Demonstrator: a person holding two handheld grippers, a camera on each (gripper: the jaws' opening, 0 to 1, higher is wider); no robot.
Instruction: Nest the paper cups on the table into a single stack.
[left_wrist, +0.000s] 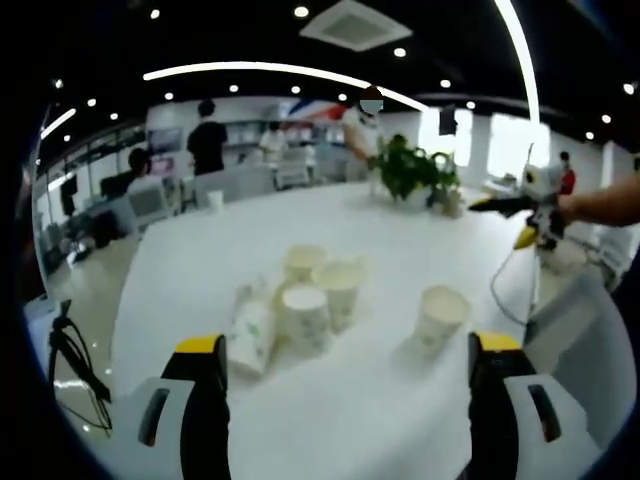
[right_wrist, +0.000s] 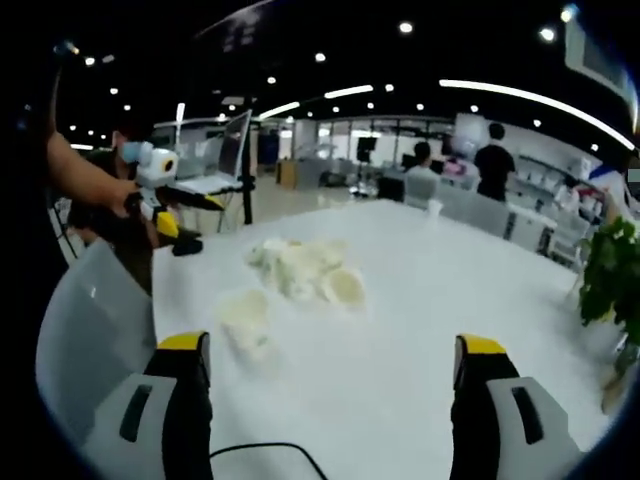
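Note:
Several white paper cups stand and lie on a white table (left_wrist: 400, 250). A cluster of cups (left_wrist: 305, 300) sits ahead of my left gripper (left_wrist: 347, 343), one of them tipped over (left_wrist: 250, 338). A single cup (left_wrist: 440, 318) stands apart to the right. My left gripper is open and holds nothing. My right gripper (right_wrist: 332, 343) is also open, low over the table, with the cup cluster (right_wrist: 300, 265) and the lone cup (right_wrist: 245, 318) beyond it. Each gripper shows in the other's view: the right one (left_wrist: 505, 220), the left one (right_wrist: 185, 215).
A potted plant (left_wrist: 410, 172) stands at the table's far side, also seen as the plant (right_wrist: 610, 280). A white chair (right_wrist: 90, 330) stands by the table's edge. A dark cable (right_wrist: 260, 455) lies near my right gripper. People and desks fill the background.

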